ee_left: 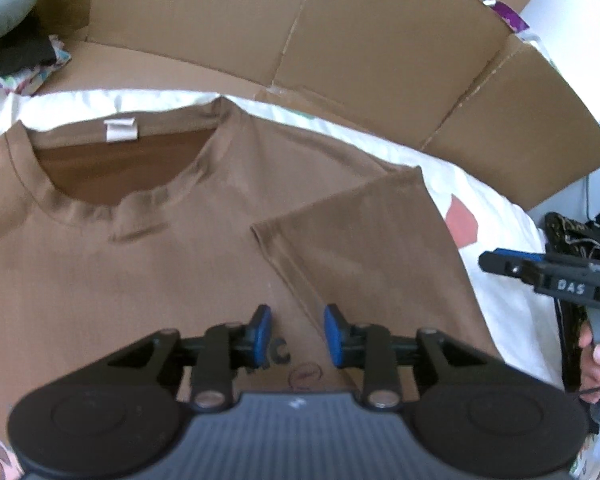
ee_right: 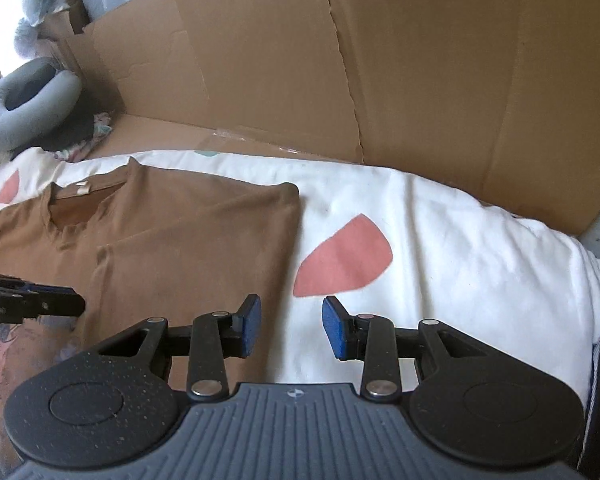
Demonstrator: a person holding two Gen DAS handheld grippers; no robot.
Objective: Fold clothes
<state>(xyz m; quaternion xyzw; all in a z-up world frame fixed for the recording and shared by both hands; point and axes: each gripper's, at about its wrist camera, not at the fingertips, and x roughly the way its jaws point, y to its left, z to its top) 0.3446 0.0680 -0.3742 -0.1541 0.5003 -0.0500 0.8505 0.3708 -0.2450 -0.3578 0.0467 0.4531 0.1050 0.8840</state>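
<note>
A brown T-shirt (ee_left: 140, 280) lies flat, front up, on a white sheet (ee_left: 512, 300). Its collar (ee_left: 80, 208) with a white label is at the far side. The right sleeve (ee_left: 360, 236) is folded inward over the body. My left gripper (ee_left: 297, 332) hovers over the chest beside that sleeve's hem, open, with only fabric showing below the gap. My right gripper (ee_right: 290, 326) is open over the sheet, just off the shirt's (ee_right: 180, 240) right edge, and nothing is between its fingers. The left gripper's tip (ee_right: 60, 304) shows at the left edge of the right wrist view.
Cardboard panels (ee_right: 380, 60) stand as a wall behind the sheet. A grey ring cushion (ee_right: 28, 108) and a pile of dark clothes (ee_left: 16, 56) lie at the far left. The sheet has pink shapes (ee_right: 344, 256). A dark patterned item (ee_left: 572, 232) sits at the right, and a hand (ee_left: 594, 354) holds the right gripper.
</note>
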